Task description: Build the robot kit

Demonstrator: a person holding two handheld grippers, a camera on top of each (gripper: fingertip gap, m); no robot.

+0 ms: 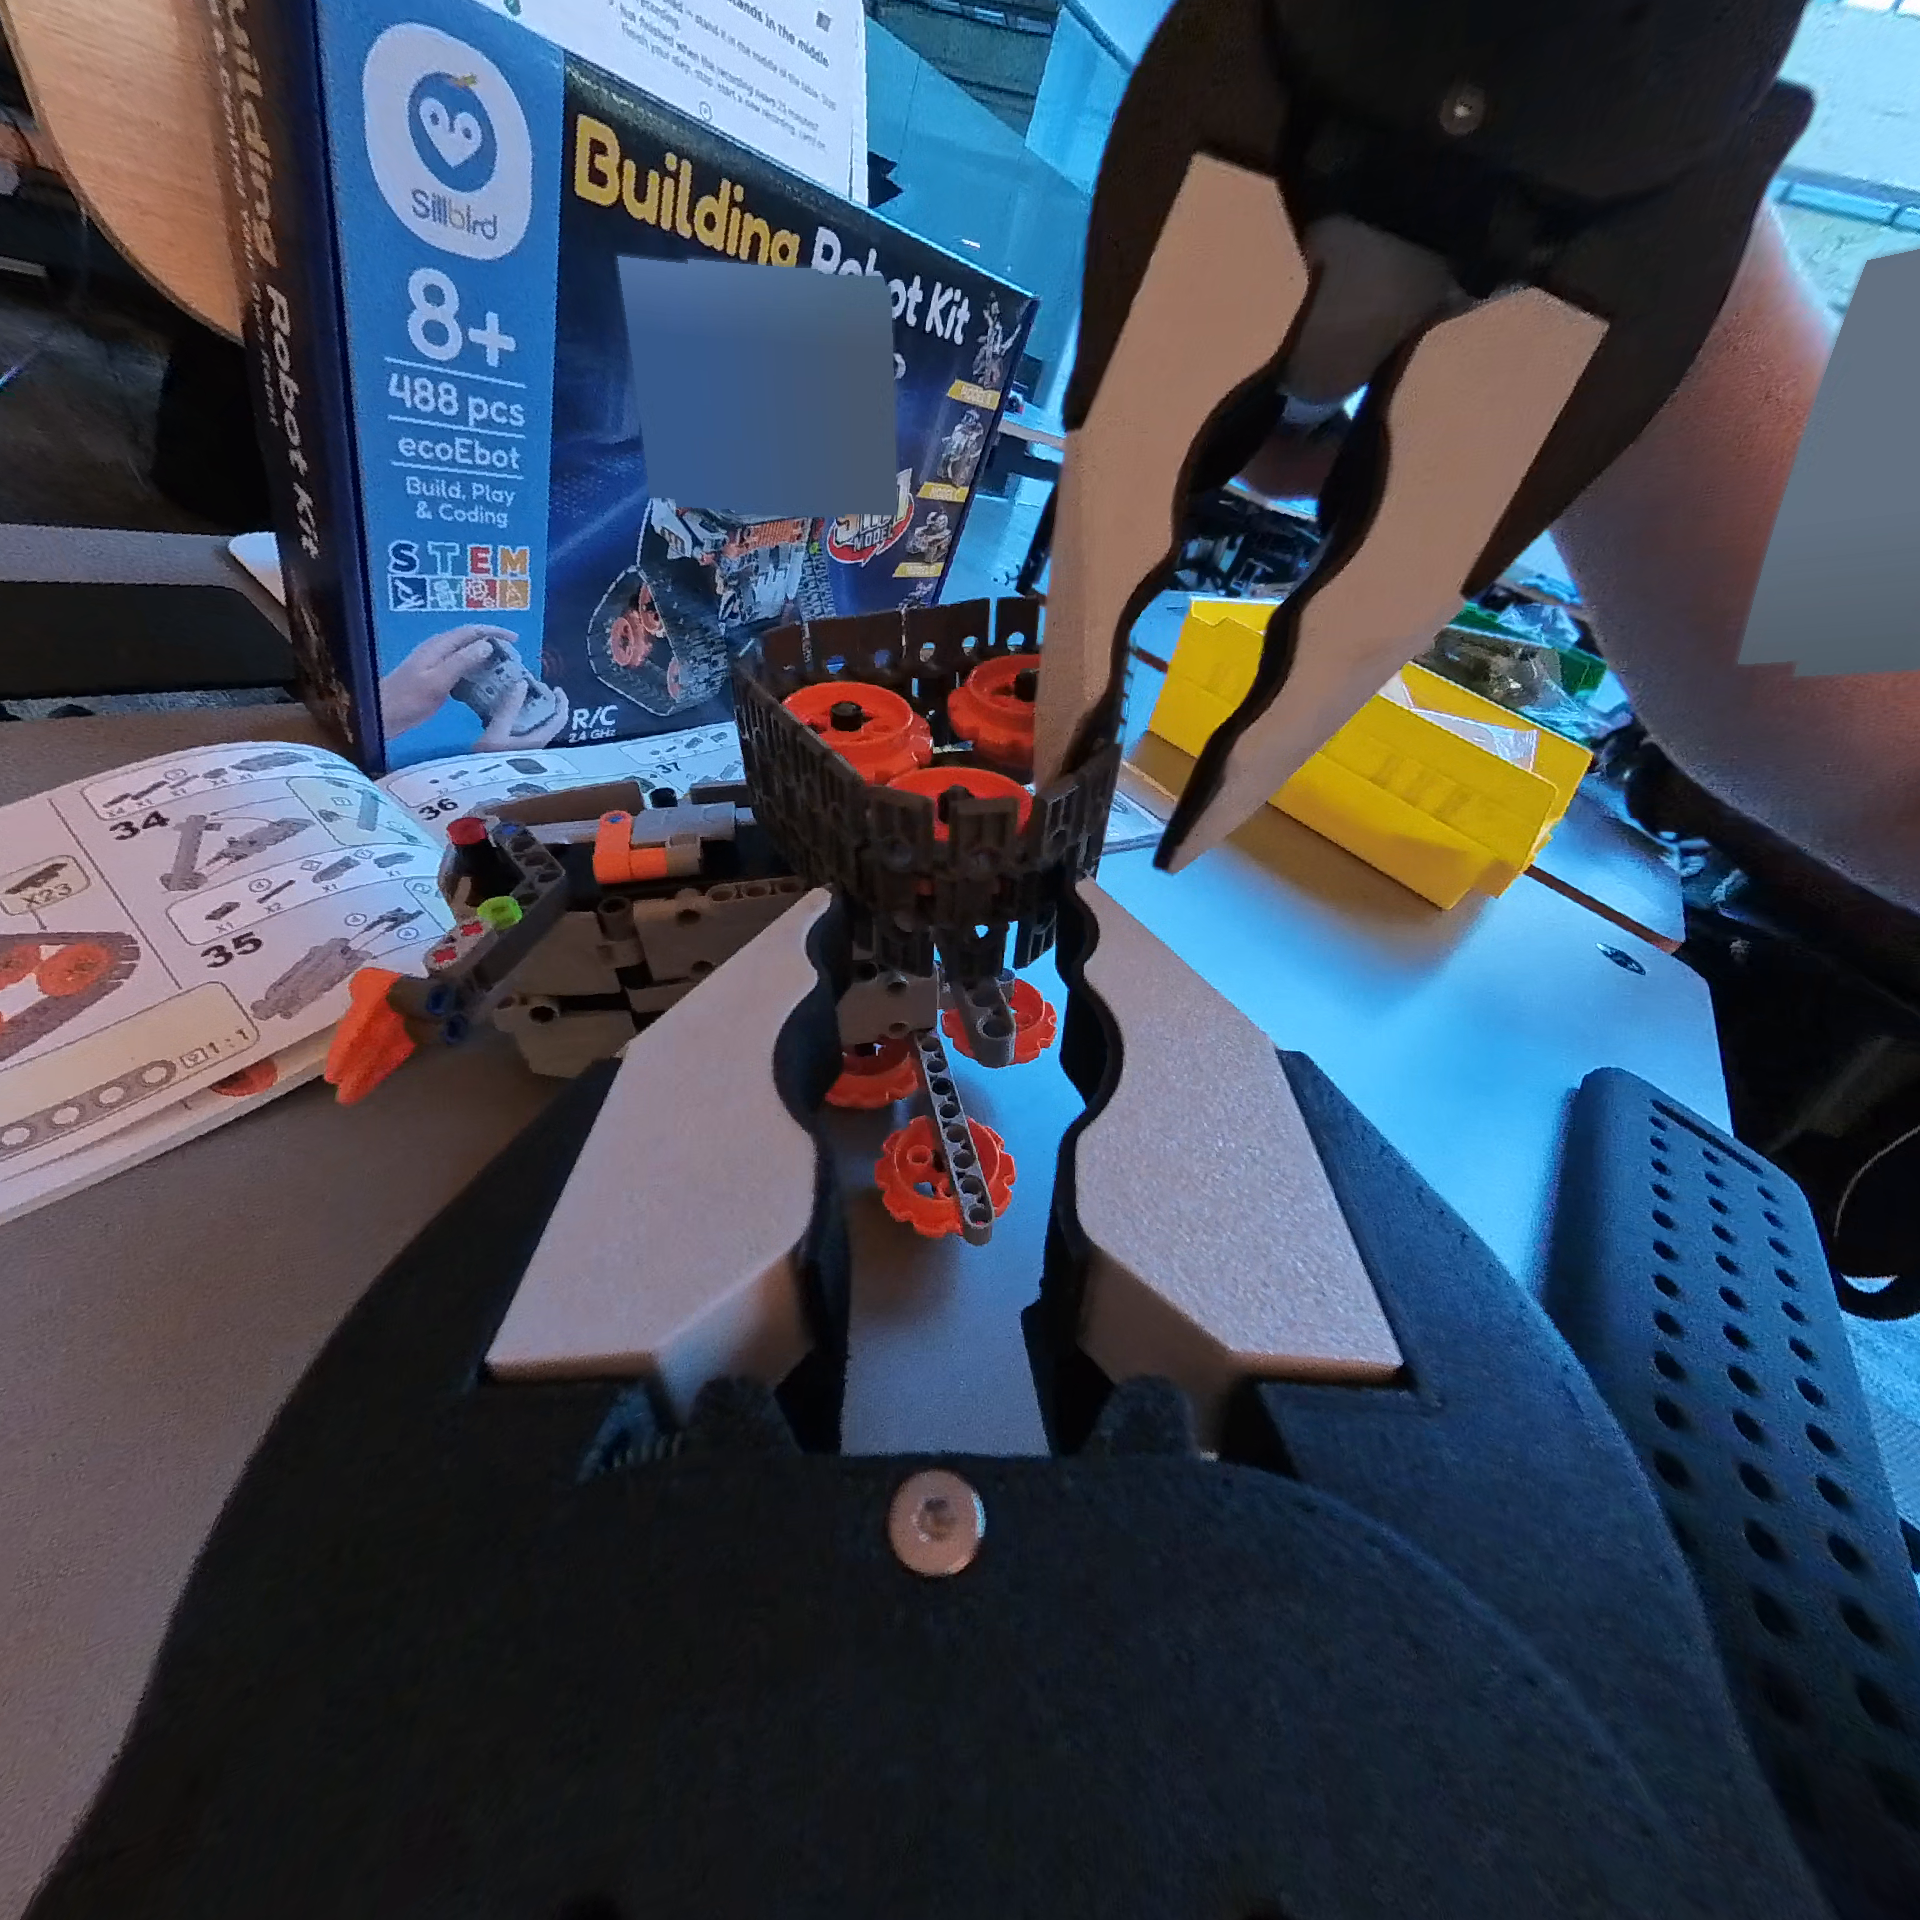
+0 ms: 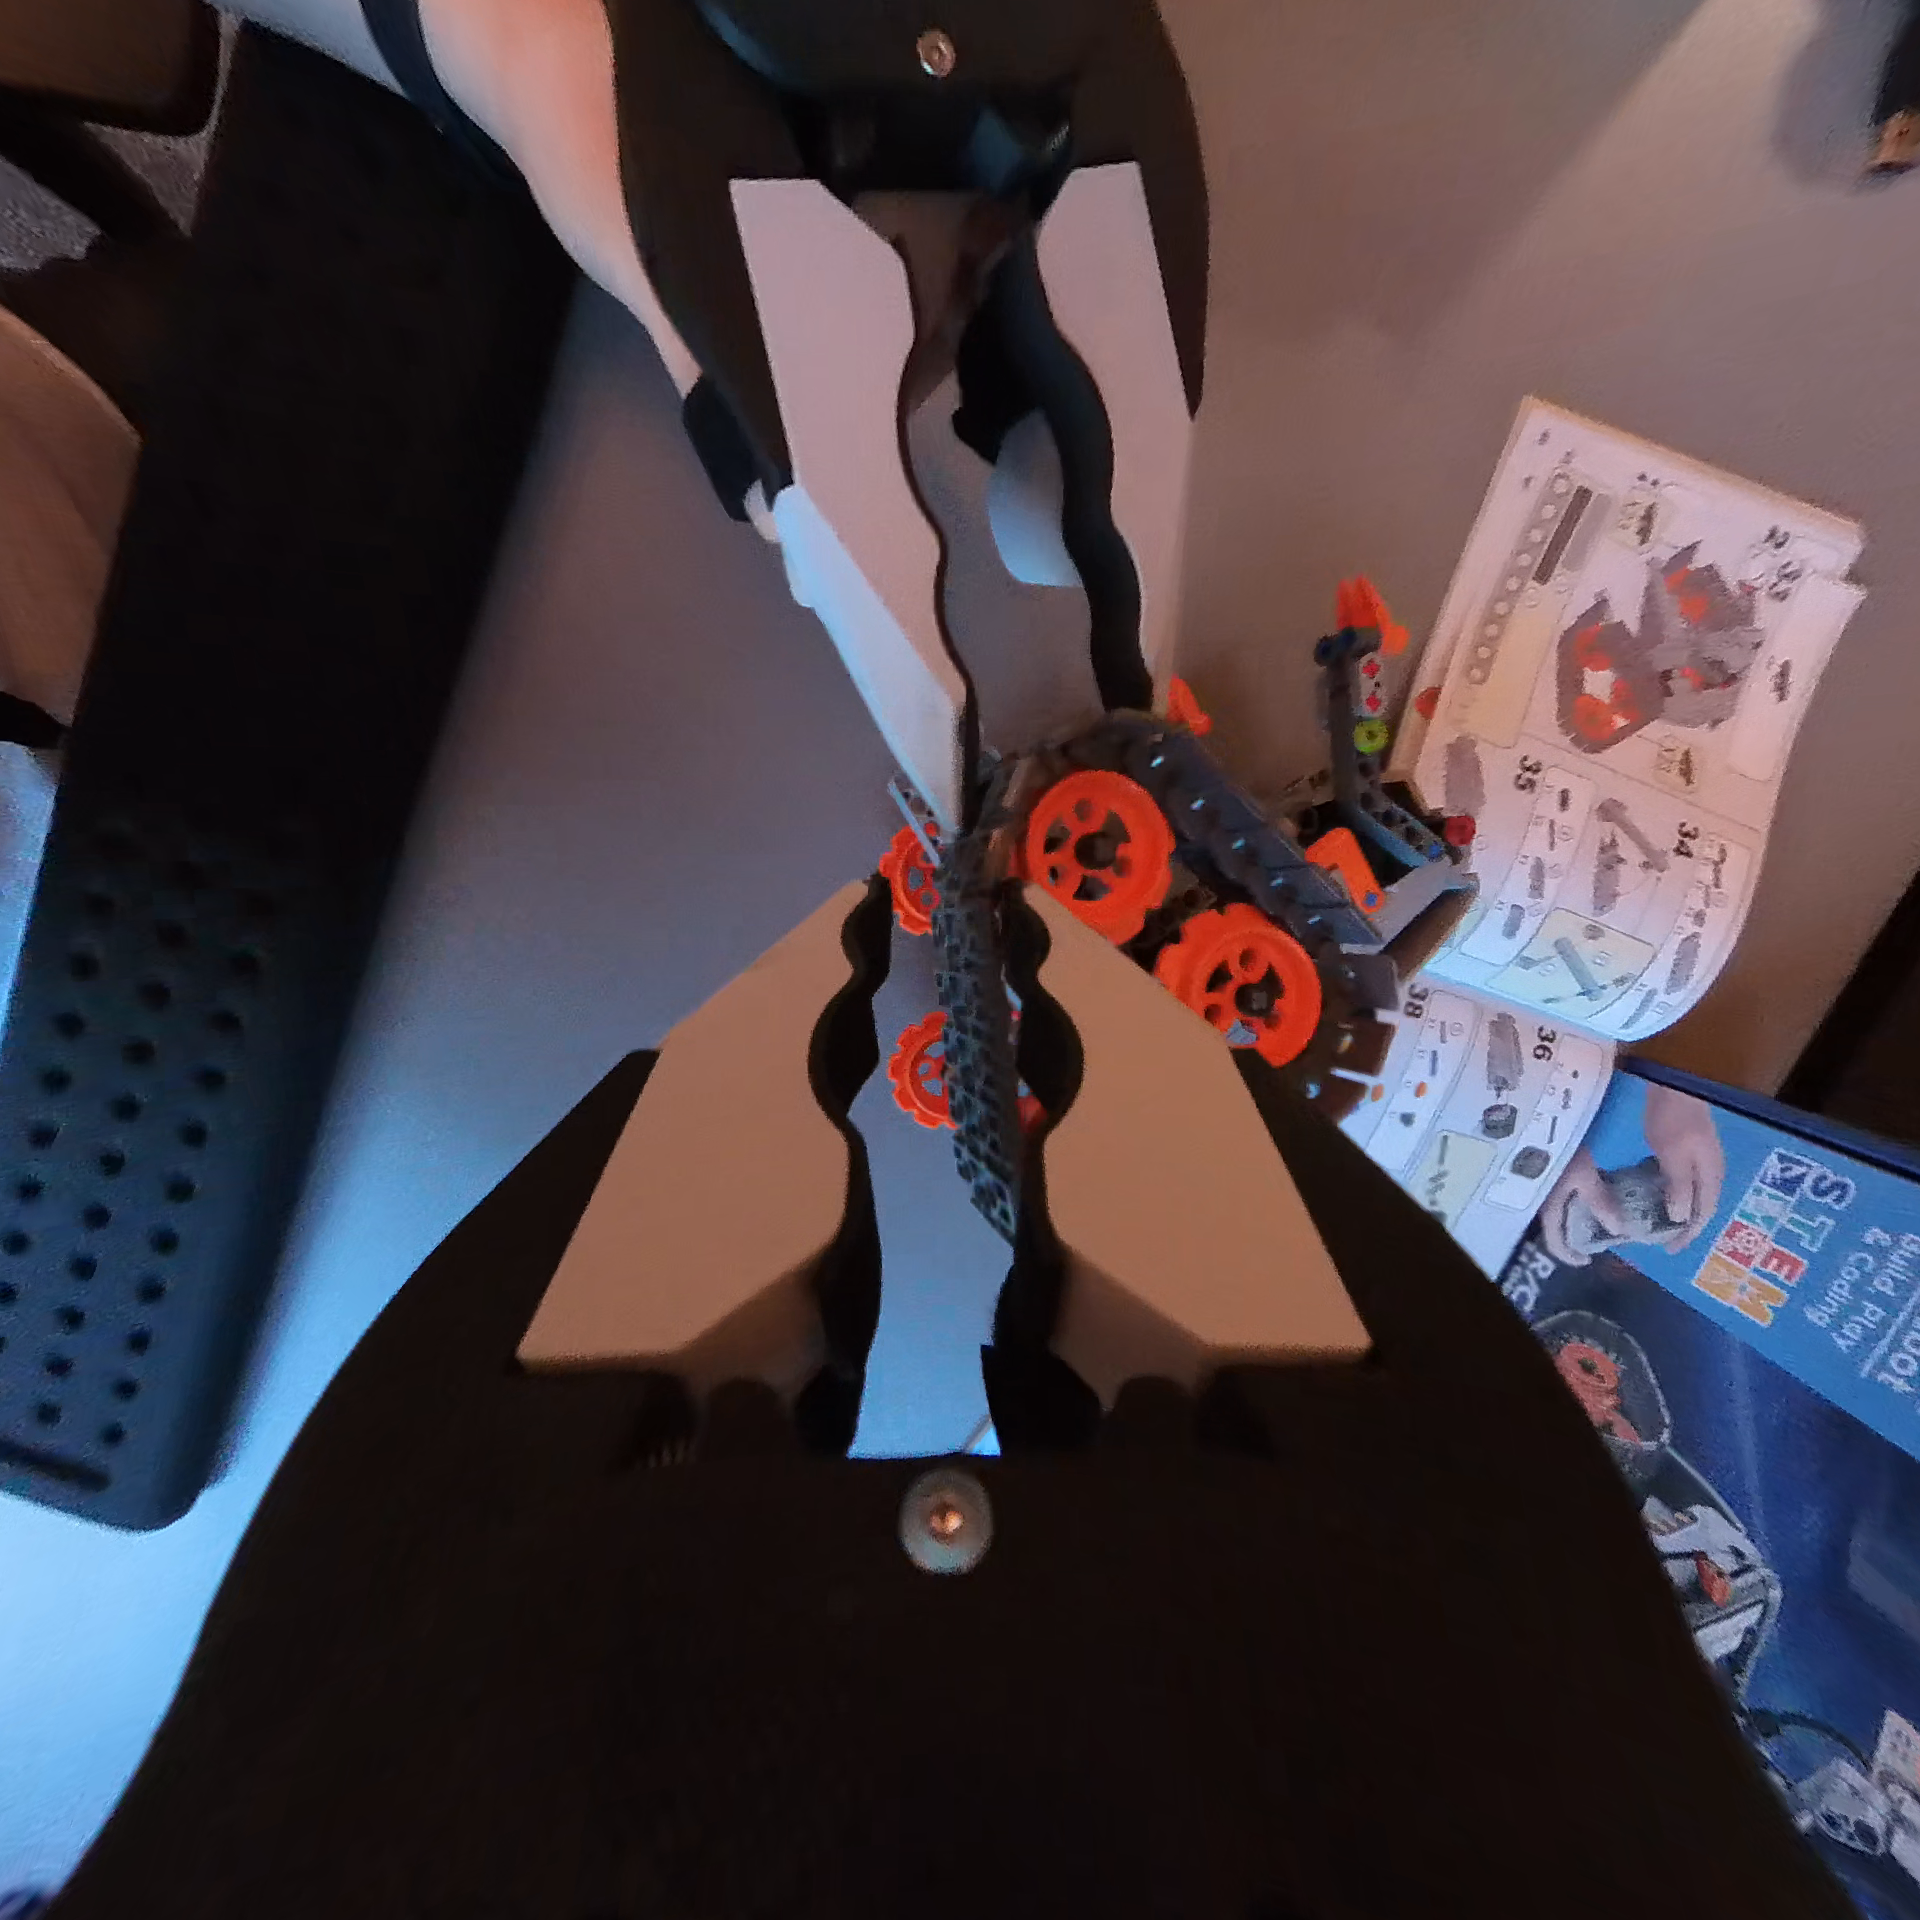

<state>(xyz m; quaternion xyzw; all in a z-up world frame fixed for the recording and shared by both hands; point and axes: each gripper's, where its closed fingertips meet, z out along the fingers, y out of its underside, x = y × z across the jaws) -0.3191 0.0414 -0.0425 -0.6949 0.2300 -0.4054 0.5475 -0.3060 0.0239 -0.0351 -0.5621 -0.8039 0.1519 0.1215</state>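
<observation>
Orange gears and a dark tread belt are what both sets of fingers are busy with. The left gripper [image 1: 940, 935] has its fingers closed to a narrow gap around the grey beam section of the tracked model [image 1: 935, 821], right under the tread loop, so it's holding the thing up off the table [image 1: 1351, 997]. A loose-hanging grey beam with an orange gear [image 1: 943, 1174] dangles down between those fingers.

The right gripper [image 2: 956, 925] comes in from above and pinches the dark tread belt [image 2: 971, 1039] between its fingers, nearly closed on it. In the left wrist view you can see one of its tips sitting inside the loop by the orange wheels [image 1: 862, 722], the other outside.

Just beside the model on the table sits a grey brick body [image 1: 623, 935] with an arm ending in an orange claw [image 1: 369, 1034]. Under and left of that is an open instruction booklet [image 1: 156, 935]. Behind the booklet stands the blue kit box [image 1: 457, 416], upright. Off to the right, past the right gripper, there's a yellow bin [image 1: 1382, 790]. A dark perforated pad [image 2: 114, 1091] lies along the table edge.
</observation>
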